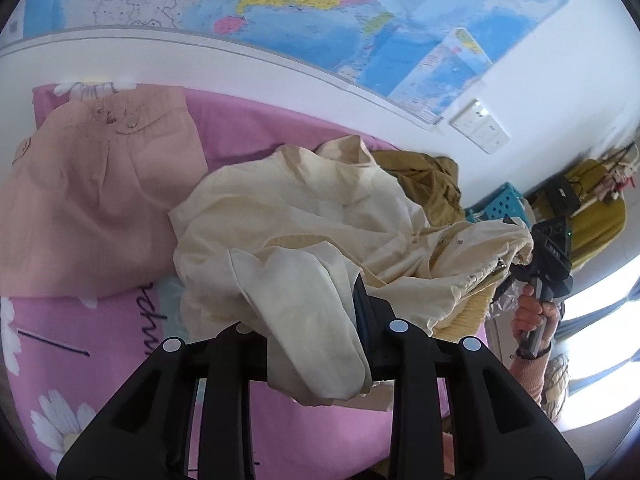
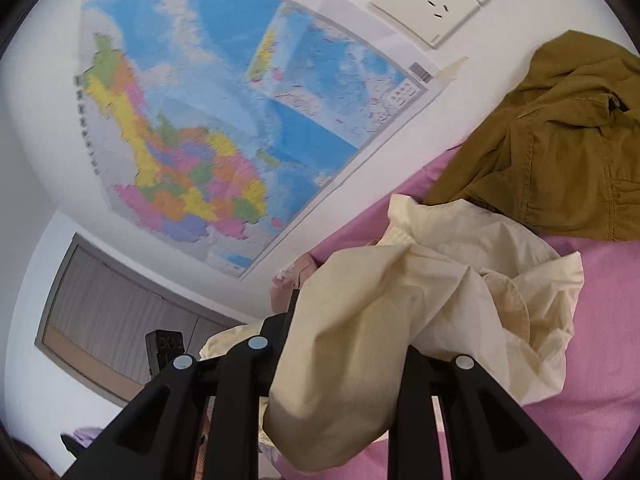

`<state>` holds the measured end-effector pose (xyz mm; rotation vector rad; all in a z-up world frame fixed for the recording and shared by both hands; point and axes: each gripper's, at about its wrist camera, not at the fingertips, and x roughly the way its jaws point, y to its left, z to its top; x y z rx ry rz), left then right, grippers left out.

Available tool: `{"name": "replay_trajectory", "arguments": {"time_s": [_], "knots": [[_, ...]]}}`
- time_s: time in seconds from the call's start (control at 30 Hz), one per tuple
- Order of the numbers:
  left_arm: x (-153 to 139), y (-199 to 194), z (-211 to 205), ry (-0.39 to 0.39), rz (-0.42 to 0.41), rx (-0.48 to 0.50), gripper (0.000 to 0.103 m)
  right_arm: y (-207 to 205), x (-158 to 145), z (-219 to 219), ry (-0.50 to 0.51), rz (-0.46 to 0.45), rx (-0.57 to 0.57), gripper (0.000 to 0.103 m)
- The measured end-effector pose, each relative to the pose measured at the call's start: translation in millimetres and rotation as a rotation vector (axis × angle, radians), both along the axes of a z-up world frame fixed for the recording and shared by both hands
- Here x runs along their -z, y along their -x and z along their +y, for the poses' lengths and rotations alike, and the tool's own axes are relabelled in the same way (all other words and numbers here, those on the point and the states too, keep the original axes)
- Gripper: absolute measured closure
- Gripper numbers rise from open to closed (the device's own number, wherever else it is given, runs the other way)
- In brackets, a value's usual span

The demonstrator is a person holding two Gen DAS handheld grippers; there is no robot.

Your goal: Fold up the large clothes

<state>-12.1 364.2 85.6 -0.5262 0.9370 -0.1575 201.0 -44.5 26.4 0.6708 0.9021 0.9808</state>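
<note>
A crumpled cream jacket (image 1: 320, 232) lies bunched on the pink bed sheet (image 1: 120, 360). My left gripper (image 1: 320, 332) is shut on a fold of it, and the cloth drapes down over the fingers. My right gripper (image 2: 344, 344) is shut on another part of the cream jacket (image 2: 420, 320), with cloth hanging over its fingers. In the left wrist view the right gripper (image 1: 516, 268) shows at the right, held by a hand, gripping the jacket's hem.
A folded pink garment (image 1: 100, 200) lies at the left of the bed. An olive-brown garment (image 2: 560, 140) is heaped by the wall. A wall map (image 2: 220, 120), wall sockets (image 2: 432, 0), a blue crate (image 1: 500, 204) and a yellow bag (image 1: 592, 200) are around.
</note>
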Motion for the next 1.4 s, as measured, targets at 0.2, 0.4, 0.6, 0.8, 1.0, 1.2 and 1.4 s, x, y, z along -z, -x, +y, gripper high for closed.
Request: {"name": "replay_trajectory", "arguments": {"time_s": [0.2, 0.4, 0.6, 0.8, 1.0, 1.2, 1.4], "knots": [[9, -39, 13, 0.014, 0.064, -0.038, 0.074, -31, 8, 9, 0.015, 0.063, 0.023, 0.082], [26, -77, 24, 0.019, 0.145, -0.08, 0.073, -53, 16, 17, 0.021, 0.109, 0.026, 0.078], [42, -102, 25, 0.018, 0.193, -0.1, 0.073, -52, 13, 15, 0.008, 0.11, -0.004, 0.058], [54, -115, 27, 0.025, 0.219, -0.114, 0.073, -18, -15, -4, -0.033, -0.032, -0.015, 0.005], [62, -124, 31, 0.029, 0.239, -0.113, 0.073, 46, -41, 12, 0.151, -0.358, -0.081, 0.005], [64, -129, 31, 0.04, 0.25, -0.115, 0.073, 98, 13, 125, 0.648, -0.647, -0.205, 0.015], [55, -121, 31, 0.078, 0.199, -0.094, 0.063, 60, 33, 137, 0.644, -0.546, -0.162, 0.089]]}}
